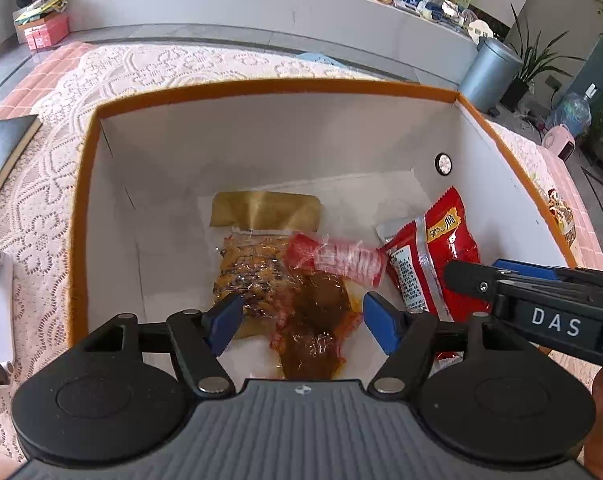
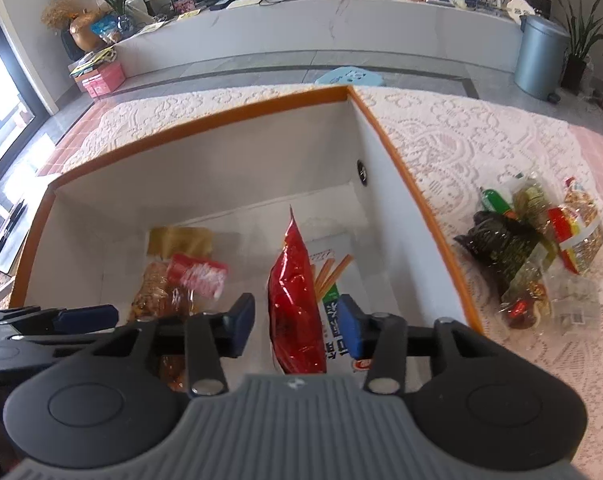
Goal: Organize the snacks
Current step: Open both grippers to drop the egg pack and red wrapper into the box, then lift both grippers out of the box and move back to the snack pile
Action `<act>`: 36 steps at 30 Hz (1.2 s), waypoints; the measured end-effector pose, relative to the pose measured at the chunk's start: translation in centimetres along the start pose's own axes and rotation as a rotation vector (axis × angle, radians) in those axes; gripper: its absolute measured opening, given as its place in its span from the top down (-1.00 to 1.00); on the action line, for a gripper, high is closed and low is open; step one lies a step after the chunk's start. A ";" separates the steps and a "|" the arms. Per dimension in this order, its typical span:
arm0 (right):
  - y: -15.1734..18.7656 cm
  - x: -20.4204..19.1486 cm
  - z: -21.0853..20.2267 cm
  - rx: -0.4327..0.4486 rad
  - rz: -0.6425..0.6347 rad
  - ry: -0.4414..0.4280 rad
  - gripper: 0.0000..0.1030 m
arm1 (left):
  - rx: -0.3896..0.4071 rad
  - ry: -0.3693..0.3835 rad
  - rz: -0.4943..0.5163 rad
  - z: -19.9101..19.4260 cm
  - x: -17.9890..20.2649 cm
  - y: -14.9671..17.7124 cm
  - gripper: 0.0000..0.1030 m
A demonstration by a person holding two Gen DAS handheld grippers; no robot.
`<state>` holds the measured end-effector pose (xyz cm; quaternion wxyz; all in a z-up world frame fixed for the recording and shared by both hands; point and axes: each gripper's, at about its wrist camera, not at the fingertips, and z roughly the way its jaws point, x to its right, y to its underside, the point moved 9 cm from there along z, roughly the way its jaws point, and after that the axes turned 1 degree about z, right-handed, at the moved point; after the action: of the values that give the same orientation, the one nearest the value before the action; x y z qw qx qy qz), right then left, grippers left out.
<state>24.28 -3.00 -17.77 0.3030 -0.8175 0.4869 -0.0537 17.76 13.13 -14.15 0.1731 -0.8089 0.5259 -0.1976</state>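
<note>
A white box with an orange rim [image 1: 261, 84] [image 2: 205, 122] stands on the lace-covered table. Inside lie a gold-topped brown snack pack [image 1: 257, 248] [image 2: 157, 280], a small red-and-clear packet [image 1: 337, 256] [image 2: 197, 272], a brown saucy pack [image 1: 317, 320], a red bag [image 1: 433, 252] [image 2: 297, 308] and a white biscuit-stick box [image 2: 333, 280]. My left gripper [image 1: 301, 320] is open and empty over the box, above the brown pack. My right gripper [image 2: 297, 320] is open and empty, its jaws on either side of the red bag without touching it.
Several loose snack packs [image 2: 529, 240] lie on the lace cloth [image 2: 461, 132] to the right of the box. A dark book or tablet [image 1: 1, 148] lies at the table's left edge. A grey bin [image 2: 541, 52] and potted plants stand on the floor beyond.
</note>
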 end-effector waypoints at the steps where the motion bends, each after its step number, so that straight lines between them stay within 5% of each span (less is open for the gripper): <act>1: -0.1 0.0 -0.3 0.008 0.001 0.003 -0.02 | 0.006 0.001 -0.001 -0.2 0.0 0.0 -0.57; 7: -0.7 0.3 -3.0 0.097 0.005 0.023 -0.23 | 0.067 0.018 -0.006 -2.2 0.2 -0.3 -0.58; 13: -1.0 0.6 -8.1 0.285 0.006 0.037 -0.40 | 0.181 0.032 0.012 -4.9 1.4 -0.6 -0.58; 20: 0.7 3.1 -13.5 0.434 0.072 0.082 -0.51 | 0.323 0.067 0.125 -8.7 5.2 0.2 -0.58; 32: 5.8 9.5 -18.2 0.471 0.210 0.154 -0.53 | 0.351 0.157 0.316 -10.9 13.4 3.3 -0.58; 36: 7.4 11.5 -19.0 0.470 0.231 0.178 -0.53 | 0.321 0.272 0.370 -11.1 16.3 4.6 -0.58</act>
<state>17.36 -23.44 -8.83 0.4445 -0.6557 0.5760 -0.2020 14.60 -4.38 -4.56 0.2600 -0.6275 0.6451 -0.3501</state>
